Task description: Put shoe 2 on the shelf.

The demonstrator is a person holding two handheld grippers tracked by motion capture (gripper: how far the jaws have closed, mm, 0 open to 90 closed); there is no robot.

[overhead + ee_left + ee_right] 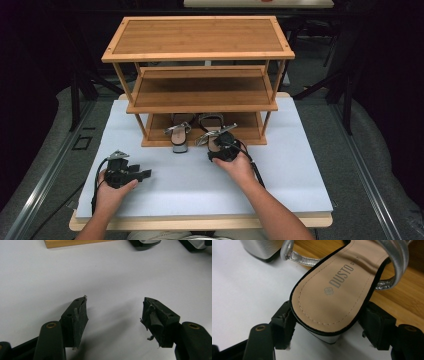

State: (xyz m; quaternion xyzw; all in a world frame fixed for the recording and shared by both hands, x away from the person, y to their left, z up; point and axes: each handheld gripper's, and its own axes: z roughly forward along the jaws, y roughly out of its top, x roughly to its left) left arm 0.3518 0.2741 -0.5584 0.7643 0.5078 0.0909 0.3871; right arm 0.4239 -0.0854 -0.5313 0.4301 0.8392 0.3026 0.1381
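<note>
- The three-tier bamboo shoe rack (200, 55) has flat slatted boards in a warm orange-brown on thin round posts; it stands at the far side of a matte white table top (165, 180).
- Two silver sandals with block heels sit on the bottom tier, heels poking out over the table. The left sandal (178, 135) is free.
- The right sandal (337, 287) has a smooth tan insole with stitched edging, a black rim, a printed brand mark and glossy metallic straps.
- The right gripper (329, 322) has its black jaws spread wide on either side of that sandal's heel end; the pads seem to touch the black rim, though a firm clamp is hard to confirm.
- The left gripper (113, 315) rests low over the bare table, jaws parted and empty, with worn, frayed pads (80, 315).
</note>
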